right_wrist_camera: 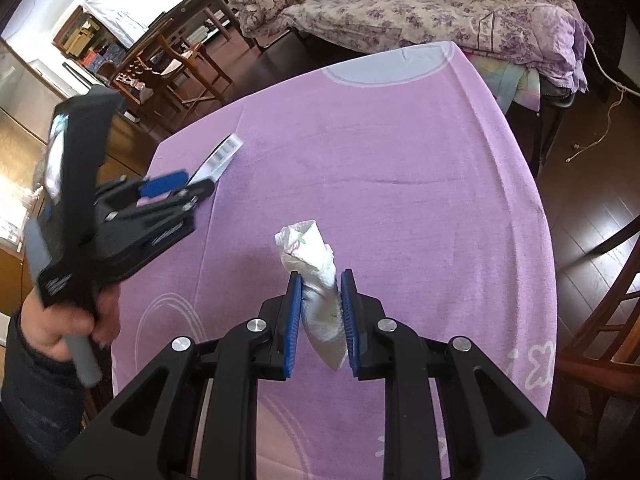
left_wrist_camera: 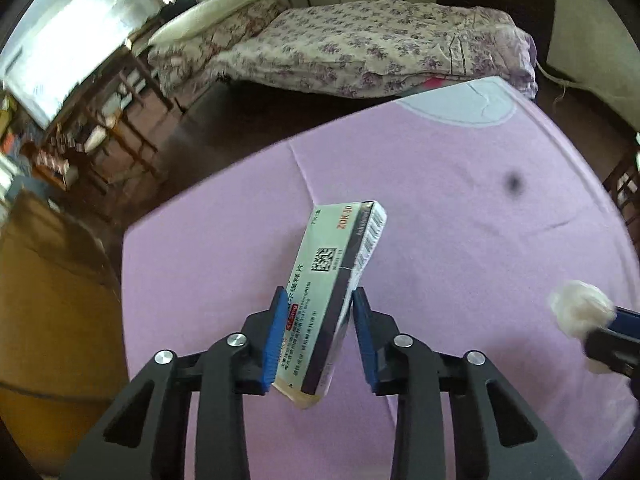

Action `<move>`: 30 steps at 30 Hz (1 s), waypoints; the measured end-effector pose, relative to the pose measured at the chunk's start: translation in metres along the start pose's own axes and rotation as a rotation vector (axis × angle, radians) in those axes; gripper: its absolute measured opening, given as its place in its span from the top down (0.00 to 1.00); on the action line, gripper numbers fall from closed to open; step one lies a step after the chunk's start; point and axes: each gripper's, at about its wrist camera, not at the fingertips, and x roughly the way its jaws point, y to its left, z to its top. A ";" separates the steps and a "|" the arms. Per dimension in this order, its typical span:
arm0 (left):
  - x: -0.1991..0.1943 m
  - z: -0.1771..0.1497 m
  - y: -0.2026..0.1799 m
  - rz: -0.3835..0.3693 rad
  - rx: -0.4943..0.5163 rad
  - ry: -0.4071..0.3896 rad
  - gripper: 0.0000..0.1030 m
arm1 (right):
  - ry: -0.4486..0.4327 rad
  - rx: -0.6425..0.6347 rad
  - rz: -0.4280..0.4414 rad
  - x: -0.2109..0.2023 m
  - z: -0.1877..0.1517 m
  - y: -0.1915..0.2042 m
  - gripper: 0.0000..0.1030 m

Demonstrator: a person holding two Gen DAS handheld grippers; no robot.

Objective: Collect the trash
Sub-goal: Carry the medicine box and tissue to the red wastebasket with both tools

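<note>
Left gripper [left_wrist_camera: 318, 336]: box [left_wrist_camera: 336, 280] is pinched between the blue pads, clamped across its narrow faces near the lower end, so most of its length sticks out toward frame centre. The grip looks off-centre; the box is tilted, barcode end up and right. Whether it is already lifted off the cloth [left_wrist_camera: 440, 200] cannot be told. In the right wrist view only the barcode end shows, mid-left, past the left gripper's fingers.

Right gripper [right_wrist_camera: 320, 316]: narrow, closed on a crumpled tissue [right_wrist_camera: 316, 280]. The wad is held low-centre in that view, squeezed at its middle, twisted top sticking out above the pads. From the left wrist view it appears at the right edge, white lump against the purple.

Reasoning: one trash item per gripper, so both can be carried in a single trip. No bin is identified in either frame; a brown cardboard-like shape [left_wrist_camera: 52, 300] at left edge may be the drop point, unconfirmed.

Risk: box may pivot in the pads given the end grip.
</note>
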 end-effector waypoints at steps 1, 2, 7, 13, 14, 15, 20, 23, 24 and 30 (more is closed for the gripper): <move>-0.006 -0.006 0.002 -0.025 -0.033 0.013 0.70 | 0.000 0.001 0.001 0.000 0.000 0.000 0.78; -0.010 -0.012 0.003 -0.041 -0.054 0.025 0.70 | 0.001 0.000 0.004 0.000 0.000 0.001 0.78; -0.031 -0.048 -0.003 -0.082 -0.095 0.062 0.69 | 0.012 -0.011 0.017 0.001 0.000 0.003 0.78; -0.037 -0.059 -0.010 -0.083 -0.086 0.059 0.51 | 0.019 -0.008 0.021 0.003 0.001 0.002 0.78; -0.037 -0.057 -0.011 -0.086 -0.087 0.053 0.50 | 0.021 -0.005 0.021 0.003 0.002 0.001 0.78; -0.037 -0.054 -0.011 -0.088 -0.081 0.043 0.46 | 0.023 -0.003 0.022 0.004 0.002 0.000 0.78; -0.033 -0.037 -0.012 -0.064 -0.053 0.016 0.39 | 0.040 0.013 0.023 0.008 0.004 -0.005 0.77; -0.026 -0.029 -0.013 -0.057 -0.037 0.020 0.39 | 0.041 0.014 0.024 0.008 0.005 -0.005 0.77; -0.023 -0.026 -0.014 -0.048 -0.028 0.021 0.39 | 0.040 0.014 0.027 0.009 0.004 -0.005 0.77; -0.005 -0.025 -0.017 -0.047 -0.006 0.074 0.54 | 0.054 0.003 0.017 0.012 0.004 -0.004 0.70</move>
